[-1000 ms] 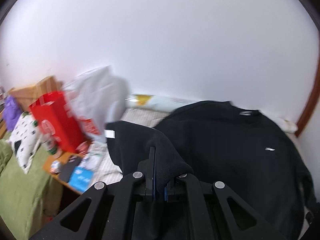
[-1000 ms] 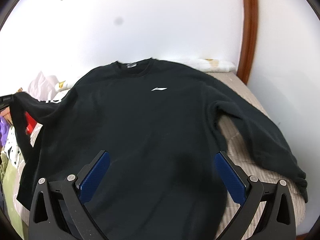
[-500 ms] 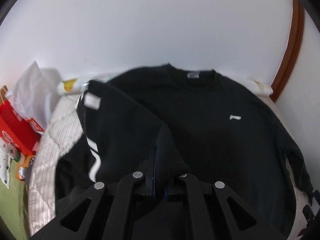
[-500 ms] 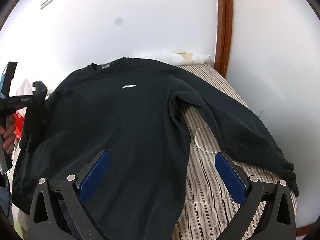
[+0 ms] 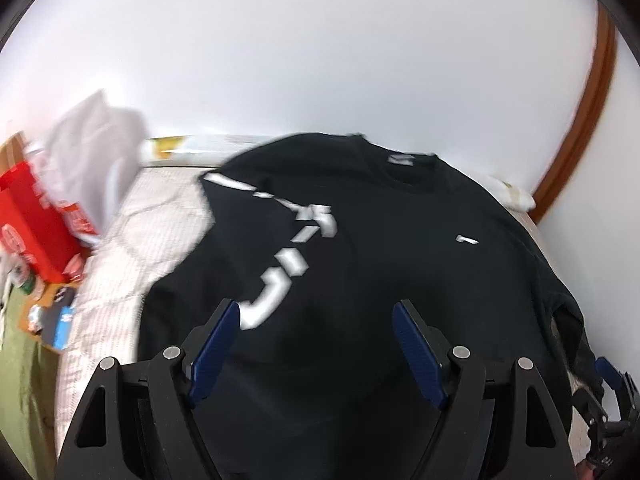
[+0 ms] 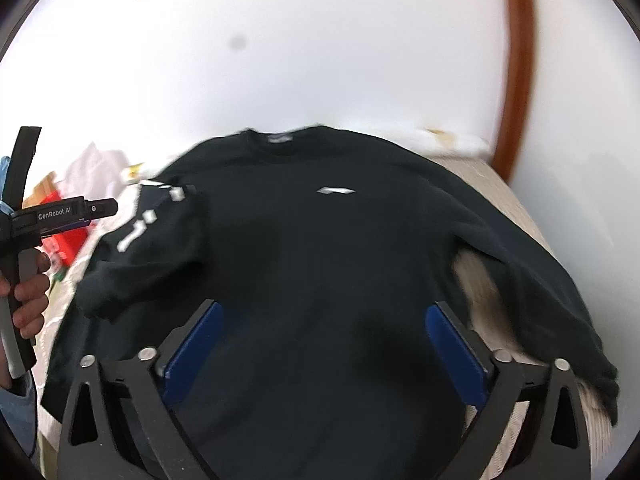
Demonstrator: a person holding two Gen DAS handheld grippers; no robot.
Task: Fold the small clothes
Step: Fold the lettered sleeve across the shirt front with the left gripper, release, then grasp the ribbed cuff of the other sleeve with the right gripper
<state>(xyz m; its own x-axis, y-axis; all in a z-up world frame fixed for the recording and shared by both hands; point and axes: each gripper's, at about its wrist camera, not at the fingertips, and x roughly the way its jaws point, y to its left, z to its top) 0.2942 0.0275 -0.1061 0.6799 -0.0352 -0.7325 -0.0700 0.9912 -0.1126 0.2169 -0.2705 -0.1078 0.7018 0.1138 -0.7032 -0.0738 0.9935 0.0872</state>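
Two claws, both yours, both with jaws spread apart and holding nothing: your left claw [image 5: 316, 344] hangs over the lower left part of the black sweatshirt [image 5: 400, 264], your right claw [image 6: 326, 350] over its lower middle. One sweatshirt, lying front-up on the bed [image 6: 508, 204], collar toward the white wall [image 5: 320, 52], small white logo [image 6: 336, 190] on the chest. One sleeve [image 5: 276, 256], bearing blurred white lettering, is folded inward across the body on your left side; the other sleeve [image 6: 532, 280] lies spread outward over the striped bedding toward the bed's right edge. Your left hand [image 6: 28, 300] shows at the edge of the right wrist view, gripping the handle of its tool. Several items sit beyond the bed's left side: one red bag [image 5: 32, 216], one white bag [image 5: 92, 152], assorted small things too blurred to name. One brown wooden frame [image 6: 516, 68] runs up the wall at right.
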